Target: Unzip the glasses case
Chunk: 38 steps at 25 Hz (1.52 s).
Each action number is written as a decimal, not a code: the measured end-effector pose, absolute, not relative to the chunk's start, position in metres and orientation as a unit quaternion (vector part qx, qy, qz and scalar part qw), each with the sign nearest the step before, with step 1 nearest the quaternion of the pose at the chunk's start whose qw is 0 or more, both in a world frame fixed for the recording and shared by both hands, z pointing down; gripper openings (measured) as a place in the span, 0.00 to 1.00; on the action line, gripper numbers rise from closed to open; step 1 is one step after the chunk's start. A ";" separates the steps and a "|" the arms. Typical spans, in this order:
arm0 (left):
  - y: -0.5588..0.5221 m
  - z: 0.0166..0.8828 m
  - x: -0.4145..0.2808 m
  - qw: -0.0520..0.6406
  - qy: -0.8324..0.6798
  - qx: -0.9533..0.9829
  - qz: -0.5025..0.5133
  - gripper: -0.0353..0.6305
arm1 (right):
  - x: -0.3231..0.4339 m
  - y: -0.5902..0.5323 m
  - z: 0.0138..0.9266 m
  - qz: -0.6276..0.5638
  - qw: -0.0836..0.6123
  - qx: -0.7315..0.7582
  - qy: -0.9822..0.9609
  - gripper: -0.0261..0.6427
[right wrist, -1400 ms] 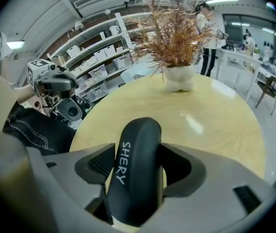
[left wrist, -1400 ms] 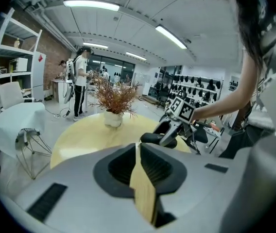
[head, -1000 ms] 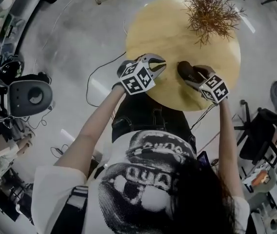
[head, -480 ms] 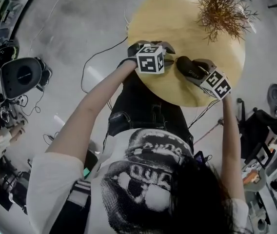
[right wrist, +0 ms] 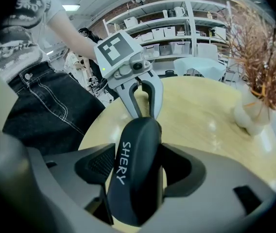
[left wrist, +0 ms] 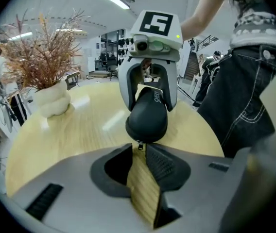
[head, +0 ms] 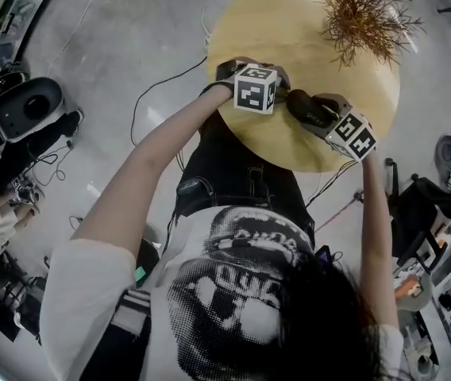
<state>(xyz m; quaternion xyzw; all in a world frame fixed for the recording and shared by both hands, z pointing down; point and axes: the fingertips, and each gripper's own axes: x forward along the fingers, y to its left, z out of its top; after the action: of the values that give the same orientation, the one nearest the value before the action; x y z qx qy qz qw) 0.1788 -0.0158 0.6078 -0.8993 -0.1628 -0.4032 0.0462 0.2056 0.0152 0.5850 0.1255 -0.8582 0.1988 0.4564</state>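
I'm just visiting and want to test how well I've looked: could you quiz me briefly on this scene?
1. True or false: the right gripper holds the glasses case.
2. Nearest the fingertips of the left gripper: A) zipper pull B) pen C) cup?
3. What fills the white vase?
Key: 1 true. 2 A; its fingers stand apart, having just closed a little, the pull at their tips not gripped. 3 A dried plant.

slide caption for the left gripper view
Left gripper, jaws just closing with nothing between, at the zip pull of the case in the right gripper
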 end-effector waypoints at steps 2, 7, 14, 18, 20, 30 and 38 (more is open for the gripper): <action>-0.014 0.610 0.180 0.060 -0.189 -0.891 -0.409 0.19 | 0.206 0.015 0.586 0.198 0.456 0.123 -0.859 0.49; -0.009 0.611 0.178 0.078 -0.231 -0.869 -0.429 0.10 | 0.206 0.016 0.587 0.198 0.453 0.124 -0.860 0.49; -0.006 0.609 0.172 0.037 -0.212 -0.877 -0.429 0.10 | 0.206 0.015 0.588 0.203 0.443 0.140 -0.862 0.49; 0.003 0.610 0.169 0.039 -0.208 -0.881 -0.423 0.10 | 0.207 0.014 0.588 0.217 0.428 0.158 -0.863 0.48; 0.007 0.610 0.167 0.029 -0.208 -0.883 -0.420 0.10 | 0.208 0.012 0.588 0.237 0.414 0.169 -0.862 0.48; 0.002 0.607 0.161 -0.014 -0.143 -0.902 -0.408 0.10 | 0.199 0.001 0.588 0.327 0.363 0.261 -0.833 0.47; -0.014 0.604 0.152 -0.047 -0.092 -0.915 -0.390 0.10 | 0.190 -0.017 0.589 0.393 0.290 0.354 -0.797 0.47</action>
<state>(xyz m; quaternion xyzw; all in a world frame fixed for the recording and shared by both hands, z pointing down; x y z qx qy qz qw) 0.1524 -0.0136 0.6037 -0.9148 -0.0921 -0.3904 -0.0471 0.1903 -0.0173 0.5887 0.3541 -0.7974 0.3931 0.2903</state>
